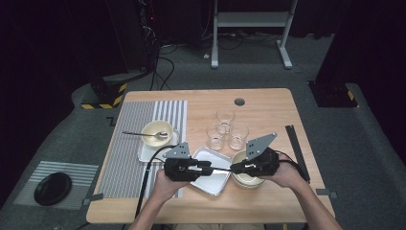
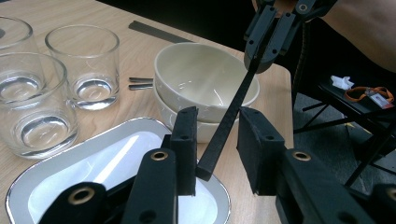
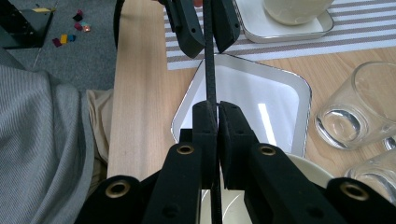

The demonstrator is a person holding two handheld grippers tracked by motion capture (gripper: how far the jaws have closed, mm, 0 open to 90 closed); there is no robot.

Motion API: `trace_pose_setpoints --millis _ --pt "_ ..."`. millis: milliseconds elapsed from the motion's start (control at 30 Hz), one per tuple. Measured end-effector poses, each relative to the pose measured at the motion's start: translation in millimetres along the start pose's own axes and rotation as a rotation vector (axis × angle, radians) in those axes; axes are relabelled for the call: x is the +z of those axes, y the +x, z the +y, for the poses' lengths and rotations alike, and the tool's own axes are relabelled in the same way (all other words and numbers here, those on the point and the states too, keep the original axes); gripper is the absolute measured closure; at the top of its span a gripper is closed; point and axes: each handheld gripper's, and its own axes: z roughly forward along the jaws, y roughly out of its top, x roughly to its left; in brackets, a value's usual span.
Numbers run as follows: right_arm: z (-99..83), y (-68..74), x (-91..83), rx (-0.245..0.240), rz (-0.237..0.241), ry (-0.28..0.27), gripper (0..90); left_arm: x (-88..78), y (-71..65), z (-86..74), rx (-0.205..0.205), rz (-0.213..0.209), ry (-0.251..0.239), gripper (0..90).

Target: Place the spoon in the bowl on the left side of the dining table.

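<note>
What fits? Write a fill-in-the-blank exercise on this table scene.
The thin black flat strip is clamped by the ____ gripper's fingers.
Behind the white rectangular tray stand ____ clear glass tumblers.
The metal spoon rests in the cream ceramic bowl over the ____ placemat.
Missing: right; three; striped.

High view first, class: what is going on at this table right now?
A person holds a gripper in each hand above the white tray. The right gripper is shut on a thin black strip, holding it out towards the left gripper. The strip's free end sits between the left jaws, which are open around it and not yet pressing. Stacked cream bowls stand beside the tray, with three empty glasses behind.
</note>
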Motion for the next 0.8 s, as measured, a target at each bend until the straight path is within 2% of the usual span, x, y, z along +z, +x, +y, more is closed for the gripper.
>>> trace_pose_setpoints --millis 300,333,567,600,800 --pt "-0.9 -2.7 0.8 -0.008 0.002 0.003 85.9 0.6 0.0 0.0 0.006 -0.006 0.007 70.1" --pt "-1.2 0.3 0.3 0.040 0.003 0.018 85.8 0.6 0.0 0.1 0.006 -0.008 0.008 70.4" --pt "-1.5 -1.0 0.5 0.039 0.010 0.021 85.8 -0.1 -0.3 0.6 0.005 -0.014 0.010 71.9" --pt "-1.2 -3.4 1.2 0.006 0.005 0.011 85.7 0.1 0.2 0.8 0.011 -0.013 0.009 71.9" --pt "-1.9 -3.9 0.7 0.011 0.004 0.014 85.7 1.0 -0.7 1.2 0.007 -0.020 0.012 72.6"
